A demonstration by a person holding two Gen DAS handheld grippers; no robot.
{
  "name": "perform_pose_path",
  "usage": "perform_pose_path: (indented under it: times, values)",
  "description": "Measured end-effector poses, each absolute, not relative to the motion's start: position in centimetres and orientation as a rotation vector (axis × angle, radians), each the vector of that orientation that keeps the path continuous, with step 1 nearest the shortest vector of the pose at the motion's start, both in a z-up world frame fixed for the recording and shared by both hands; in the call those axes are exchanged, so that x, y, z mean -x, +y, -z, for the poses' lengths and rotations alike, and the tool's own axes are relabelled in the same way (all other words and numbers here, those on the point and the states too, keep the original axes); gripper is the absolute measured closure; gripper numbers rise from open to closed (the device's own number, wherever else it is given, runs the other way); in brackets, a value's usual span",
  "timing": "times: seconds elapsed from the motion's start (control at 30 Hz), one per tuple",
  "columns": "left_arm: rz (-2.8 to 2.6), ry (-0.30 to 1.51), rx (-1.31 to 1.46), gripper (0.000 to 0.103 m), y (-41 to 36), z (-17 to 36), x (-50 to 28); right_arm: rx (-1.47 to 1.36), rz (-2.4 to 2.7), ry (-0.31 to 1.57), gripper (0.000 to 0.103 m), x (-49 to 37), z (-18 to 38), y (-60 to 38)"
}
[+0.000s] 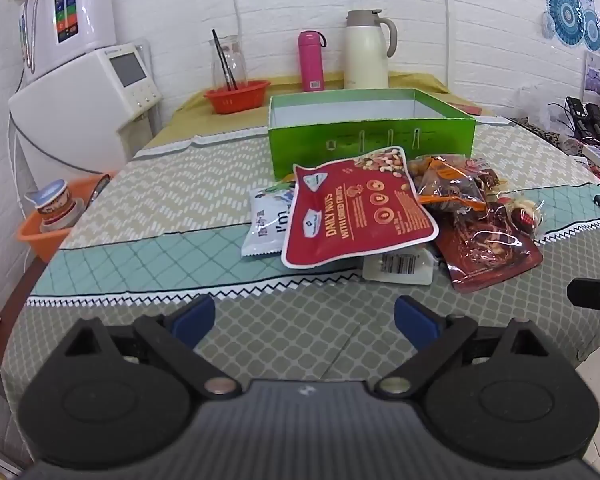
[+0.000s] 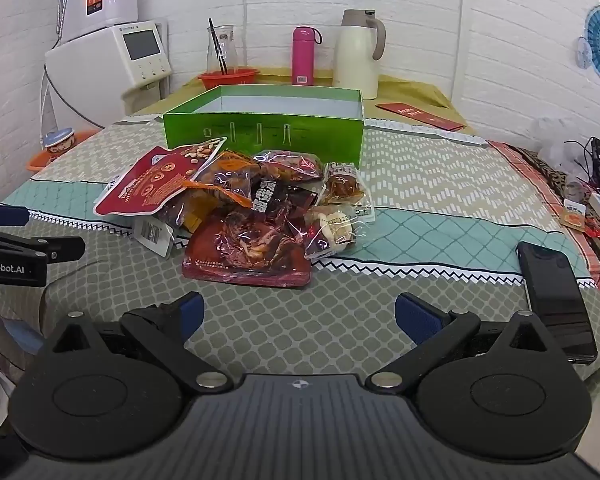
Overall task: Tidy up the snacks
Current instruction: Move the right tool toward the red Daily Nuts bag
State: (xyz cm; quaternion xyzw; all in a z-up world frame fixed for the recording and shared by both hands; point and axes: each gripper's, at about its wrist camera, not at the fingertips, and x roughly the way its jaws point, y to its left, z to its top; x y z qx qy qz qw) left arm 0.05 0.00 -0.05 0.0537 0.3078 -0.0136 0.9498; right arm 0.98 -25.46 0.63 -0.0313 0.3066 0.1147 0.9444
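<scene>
Green box [image 1: 372, 136] behind snack packets [image 2: 252, 216]; black phone [image 2: 556, 300] only in right view; both tools gaping, empty

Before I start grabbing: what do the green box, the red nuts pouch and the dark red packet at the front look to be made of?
Green box: seemingly glossy printed cardboard, with thin straight walls and a plain white inside.
Red nuts pouch: likely matte plastic film, soft and bowed, with sealed edges.
Dark red packet: probably shiny plastic, partly clear, wrinkled and glinting, contents showing through.
</scene>
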Motion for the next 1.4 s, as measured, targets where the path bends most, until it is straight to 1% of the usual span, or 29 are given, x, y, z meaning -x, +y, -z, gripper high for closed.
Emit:
perform_pose_path:
  times: [0.37,1.4]
  values:
    - [0.037,0.617,-0.109,0.008,0.0,0.3,0.0,0.072,-0.232,0.619,0.000,-1.2,-0.4,-25.5]
    - [0.050,0.672,-0.106,0.008,0.2,1.3,-1.5,0.026,-0.215,0.651,0.000,-2.3,0.5,-25.6]
